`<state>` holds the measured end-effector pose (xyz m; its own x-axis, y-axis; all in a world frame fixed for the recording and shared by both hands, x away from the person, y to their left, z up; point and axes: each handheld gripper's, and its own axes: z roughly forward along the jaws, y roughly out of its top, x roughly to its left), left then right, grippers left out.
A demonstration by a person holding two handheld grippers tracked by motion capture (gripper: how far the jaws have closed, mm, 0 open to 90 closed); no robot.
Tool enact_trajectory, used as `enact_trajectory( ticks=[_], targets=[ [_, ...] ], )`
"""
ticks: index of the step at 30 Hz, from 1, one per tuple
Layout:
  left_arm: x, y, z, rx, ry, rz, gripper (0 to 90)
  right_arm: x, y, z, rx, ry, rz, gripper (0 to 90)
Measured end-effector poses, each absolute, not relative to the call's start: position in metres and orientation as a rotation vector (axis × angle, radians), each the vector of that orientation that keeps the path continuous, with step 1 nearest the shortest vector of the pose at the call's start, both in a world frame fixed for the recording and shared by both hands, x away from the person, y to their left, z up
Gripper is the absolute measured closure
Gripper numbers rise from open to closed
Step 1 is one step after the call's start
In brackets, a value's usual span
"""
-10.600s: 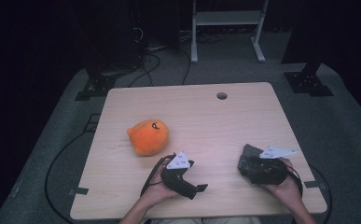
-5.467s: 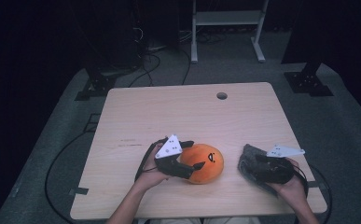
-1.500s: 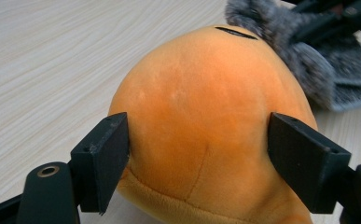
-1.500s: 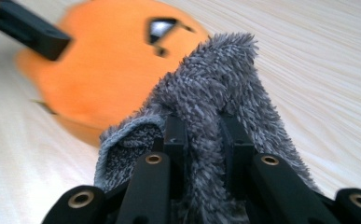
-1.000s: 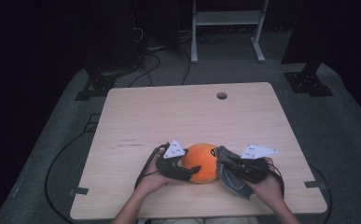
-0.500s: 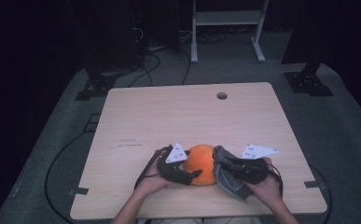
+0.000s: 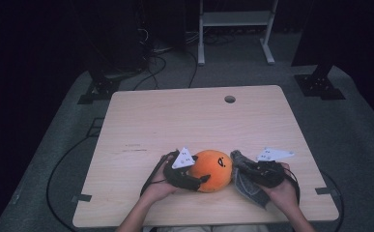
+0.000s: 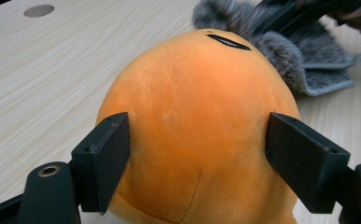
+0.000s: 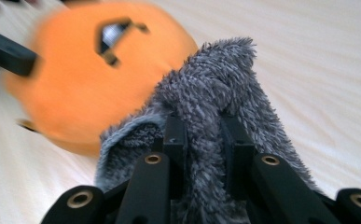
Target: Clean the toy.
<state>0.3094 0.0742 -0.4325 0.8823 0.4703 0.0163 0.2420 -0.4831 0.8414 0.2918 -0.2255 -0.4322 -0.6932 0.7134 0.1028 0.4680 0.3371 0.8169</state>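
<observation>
- Currently, the orange plush toy (image 7: 215, 169) sits near the front edge of the wooden table (image 7: 184, 121), roughly at 6 o'clock from the cable hole (image 7: 230, 99), between the two hands.
- Left gripper (image 7: 194, 180): its jaws straddle the toy from the 9 o'clock side, each pad against the fabric in the left gripper view (image 8: 192, 140). They have just been closing slightly on it. The grip looks light, since the plush barely dents.
- Right gripper (image 7: 237, 162): jaws pinched together on a fold of the grey fluffy cloth (image 9: 215, 107), with the cloth's top touching the toy at its 3 o'clock side (image 8: 262, 42).
- Risk: if the cloth is pressed or rubbed against the toy, the round soft body may roll or squeeze out of the left jaws, because they hold it across a curved, yielding surface.
- Risk: the toy lies close to the table's near edge, so a push toward 6 o'clock could tip it off.
- Risk: the cloth is held by one small bunch, and a snag on the plush may pull it free.
- Right gripper view is blurred, so the exact contact is hard to judge.
</observation>
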Motion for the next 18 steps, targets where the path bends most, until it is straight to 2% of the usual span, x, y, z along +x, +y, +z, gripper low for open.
enact_trajectory(
  ticks=[3,7,9,12,18],
  targets=[
    [0.309,0.071,-0.432,2.098,0.506,0.306,22.5,0.280,-0.210,-0.419,0.943,2.324,1.382,74.3],
    [0.307,0.075,-0.422,2.103,0.463,0.327,23.8,0.279,-0.190,-0.428,0.868,2.360,1.267,74.4],
    [0.305,0.080,-0.413,2.098,0.444,0.318,31.6,0.282,-0.194,-0.429,0.891,2.356,1.274,74.3],
    [0.306,0.081,-0.413,2.118,0.454,0.309,36.8,0.289,-0.205,-0.433,0.956,2.335,1.267,74.3],
    [0.310,0.076,-0.422,2.094,0.510,0.285,40.7,0.294,-0.214,-0.433,1.020,2.321,1.221,74.5]
  ],
)
